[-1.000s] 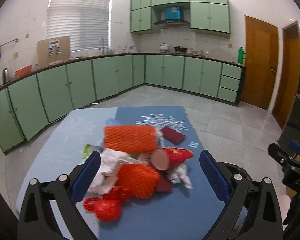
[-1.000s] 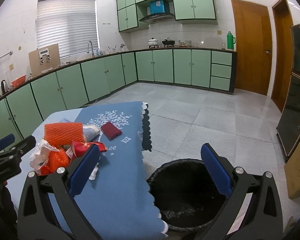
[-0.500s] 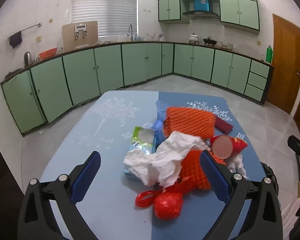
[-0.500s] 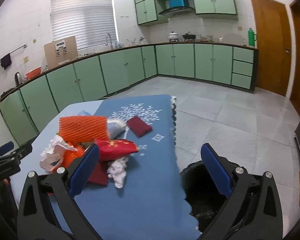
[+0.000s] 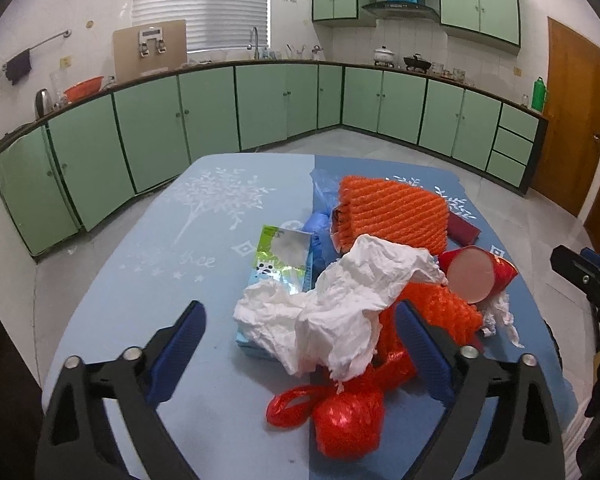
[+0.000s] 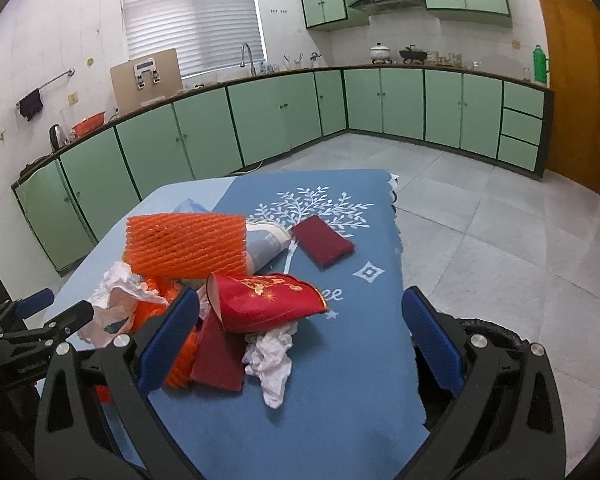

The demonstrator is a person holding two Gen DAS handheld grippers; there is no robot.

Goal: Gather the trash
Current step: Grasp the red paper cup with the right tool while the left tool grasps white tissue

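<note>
Two grippers are mine, and both come at one heap of rubbish on the blue tablecloth (image 5: 204,240).

Through the left wrist camera, my left gripper (image 5: 300,344) has its jaws wide but just starting to close, with nothing pressed between the pads. The crumpled white tissue (image 5: 340,304) lies between my fingers, nearer the right-hand one, draped over the orange foam net (image 5: 392,208) and a tissue packet (image 5: 284,256). Below it, close to my fingertips, sits a knotted red plastic bag (image 5: 340,420). To do this pick well I judge I should settle on one item, most likely the tissue, and bring both pads down around its bulk, not its loose edge, or it may tear or slide out. The right-hand finger is already just beside the orange netting, so I would keep it from snagging there.

Through the right wrist camera, my right gripper (image 6: 300,340) is spread and empty. The red paper cup (image 6: 268,300) lies on its side between my fingers, toward the left-hand one, with a small wad of tissue (image 6: 272,360) just under it and a dark red packet (image 6: 324,240) beyond. The black bin (image 6: 496,332) shows behind my right-hand finger, off the table's edge. A cup crushes easily, so I would close gently across its body.
</note>
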